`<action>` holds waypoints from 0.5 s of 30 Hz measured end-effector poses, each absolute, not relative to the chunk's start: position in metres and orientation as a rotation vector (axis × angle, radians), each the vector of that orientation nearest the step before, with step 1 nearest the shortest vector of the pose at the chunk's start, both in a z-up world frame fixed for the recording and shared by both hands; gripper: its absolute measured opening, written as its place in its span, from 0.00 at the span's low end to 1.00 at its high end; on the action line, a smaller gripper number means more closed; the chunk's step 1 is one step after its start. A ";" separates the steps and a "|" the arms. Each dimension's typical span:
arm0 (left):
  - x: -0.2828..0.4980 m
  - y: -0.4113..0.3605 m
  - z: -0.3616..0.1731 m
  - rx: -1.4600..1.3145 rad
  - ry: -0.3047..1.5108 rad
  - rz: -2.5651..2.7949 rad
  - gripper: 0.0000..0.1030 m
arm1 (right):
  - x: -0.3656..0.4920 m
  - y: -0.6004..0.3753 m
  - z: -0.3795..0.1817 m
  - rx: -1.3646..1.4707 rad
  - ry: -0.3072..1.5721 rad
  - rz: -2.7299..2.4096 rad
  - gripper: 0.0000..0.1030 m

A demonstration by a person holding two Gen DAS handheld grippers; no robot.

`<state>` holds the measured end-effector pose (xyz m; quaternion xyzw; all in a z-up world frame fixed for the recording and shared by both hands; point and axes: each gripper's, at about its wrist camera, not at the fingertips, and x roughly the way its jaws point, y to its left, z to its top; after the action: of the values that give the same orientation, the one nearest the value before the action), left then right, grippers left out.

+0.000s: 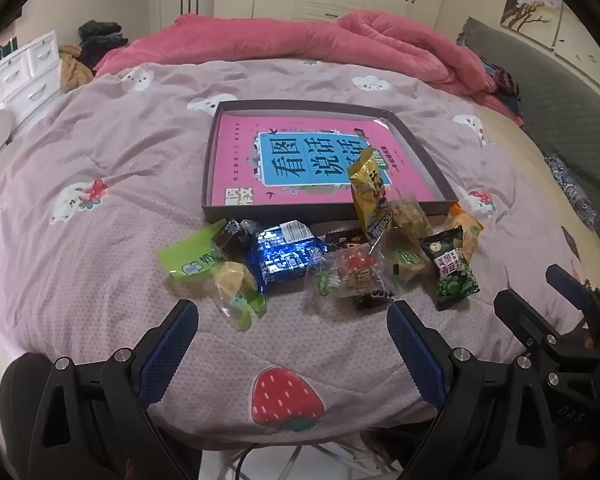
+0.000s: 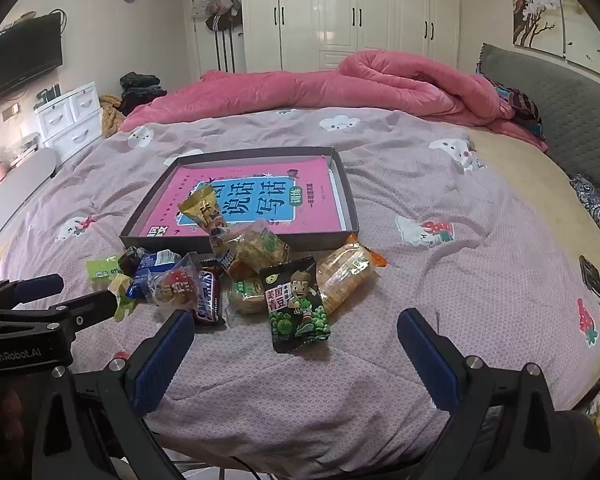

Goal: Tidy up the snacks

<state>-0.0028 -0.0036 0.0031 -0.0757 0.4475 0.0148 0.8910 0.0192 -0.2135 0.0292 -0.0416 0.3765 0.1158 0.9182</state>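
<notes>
Where snacks crowd the tray, both grippers gape.

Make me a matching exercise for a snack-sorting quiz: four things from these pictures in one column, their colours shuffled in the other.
Things:
1. green pea packet
2. shiny wafer packet
3. book in the box
4. upright peanut packet

Colours:
A. gold
B. pink with a blue title panel
C. black and green
D. blue

Pairs: 1-C, 2-D, 3-B, 4-A
</notes>
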 end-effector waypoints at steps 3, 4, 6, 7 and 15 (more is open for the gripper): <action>-0.003 -0.004 0.003 -0.156 0.930 0.029 0.93 | 0.019 -0.216 0.030 -0.086 0.774 0.242 0.99; -0.003 -0.004 0.003 -0.157 0.930 0.028 0.93 | 0.019 -0.217 0.030 -0.087 0.774 0.242 0.99; -0.003 -0.003 0.004 -0.156 0.928 0.028 0.93 | 0.019 -0.214 0.030 -0.082 0.774 0.238 0.99; -0.003 -0.003 0.004 -0.156 0.928 0.027 0.93 | 0.019 -0.215 0.030 -0.081 0.773 0.237 0.99; -0.004 -0.003 0.005 -0.160 0.928 0.025 0.93 | 0.019 -0.217 0.030 -0.082 0.773 0.237 0.99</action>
<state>-0.0037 -0.0030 0.0045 -0.0772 0.4470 0.0118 0.8911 0.0193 -0.2168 0.0298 -0.0397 0.3759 0.1151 0.9186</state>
